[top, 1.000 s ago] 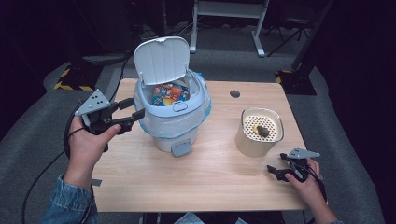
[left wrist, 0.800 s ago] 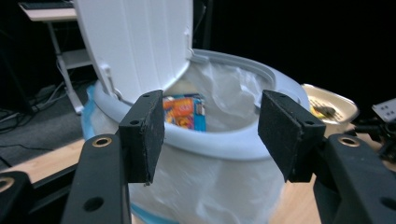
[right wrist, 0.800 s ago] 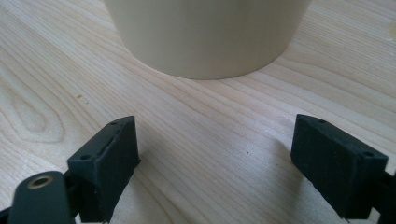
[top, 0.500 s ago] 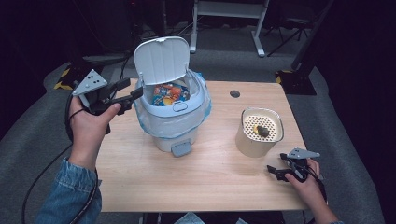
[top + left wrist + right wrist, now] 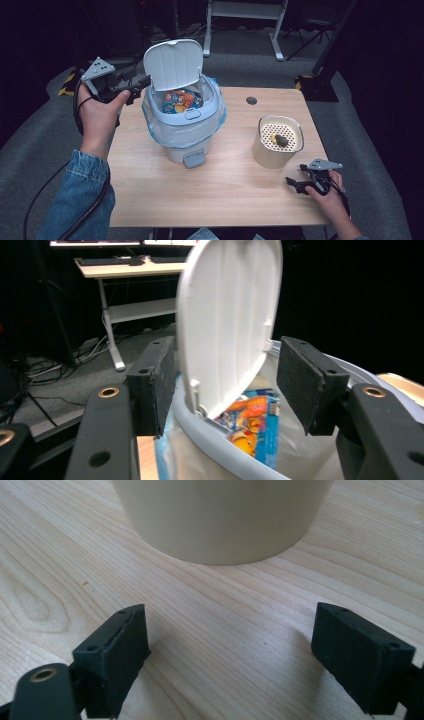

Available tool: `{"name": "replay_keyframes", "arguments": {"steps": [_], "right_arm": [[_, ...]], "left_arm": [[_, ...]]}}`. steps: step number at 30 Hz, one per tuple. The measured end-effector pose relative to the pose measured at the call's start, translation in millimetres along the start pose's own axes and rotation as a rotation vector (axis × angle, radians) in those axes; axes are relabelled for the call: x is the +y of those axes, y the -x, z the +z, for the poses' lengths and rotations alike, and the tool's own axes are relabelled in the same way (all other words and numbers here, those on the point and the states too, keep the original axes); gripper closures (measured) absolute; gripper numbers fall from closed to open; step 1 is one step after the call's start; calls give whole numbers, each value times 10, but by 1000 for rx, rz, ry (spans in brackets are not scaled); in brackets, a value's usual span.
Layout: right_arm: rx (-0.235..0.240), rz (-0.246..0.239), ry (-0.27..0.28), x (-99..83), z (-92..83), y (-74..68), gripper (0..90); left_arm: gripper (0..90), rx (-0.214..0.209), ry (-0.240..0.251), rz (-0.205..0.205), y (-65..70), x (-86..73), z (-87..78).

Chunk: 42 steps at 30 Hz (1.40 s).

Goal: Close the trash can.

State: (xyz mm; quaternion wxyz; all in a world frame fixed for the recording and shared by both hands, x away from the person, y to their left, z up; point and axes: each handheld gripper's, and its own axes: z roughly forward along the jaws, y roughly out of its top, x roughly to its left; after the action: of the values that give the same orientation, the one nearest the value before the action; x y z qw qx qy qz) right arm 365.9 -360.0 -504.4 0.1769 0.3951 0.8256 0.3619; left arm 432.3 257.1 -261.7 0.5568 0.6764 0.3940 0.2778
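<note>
The left gripper (image 5: 139, 86) is hovering with jaws apart and empty beside the raised lid (image 5: 173, 65) of the bin (image 5: 182, 131) standing mid-table. A careless push risks tipping the light bin. The right gripper (image 5: 296, 184) is resting wide open.

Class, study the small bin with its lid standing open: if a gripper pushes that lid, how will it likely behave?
The lid is probably thin, light plastic, so it should swing down on its hinge rather than flex. The bin looks small and holds a few packets, so a hard sideways push by the left gripper might slide or tip it.
</note>
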Motion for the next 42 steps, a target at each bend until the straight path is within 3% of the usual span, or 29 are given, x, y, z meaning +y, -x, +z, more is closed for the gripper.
{"name": "replay_keyframes", "arguments": {"steps": [8, 19, 27, 36, 42], "right_arm": [[0, 0, 0, 0, 0, 0, 155], [1, 0, 0, 0, -1, 0, 155], [0, -1, 0, 0, 0, 1, 155], [1, -1, 0, 0, 0, 1, 155], [0, -1, 1, 0, 0, 2, 155]], "left_arm": [[412, 12, -26, 14, -31, 49, 186], [415, -4, -37, 29, 27, 132, 282], [434, -75, -45, 31, 85, 101, 160], [428, -130, -73, 56, 328, 39, -29], [431, -188, -106, 59, 469, -16, -45]]}}
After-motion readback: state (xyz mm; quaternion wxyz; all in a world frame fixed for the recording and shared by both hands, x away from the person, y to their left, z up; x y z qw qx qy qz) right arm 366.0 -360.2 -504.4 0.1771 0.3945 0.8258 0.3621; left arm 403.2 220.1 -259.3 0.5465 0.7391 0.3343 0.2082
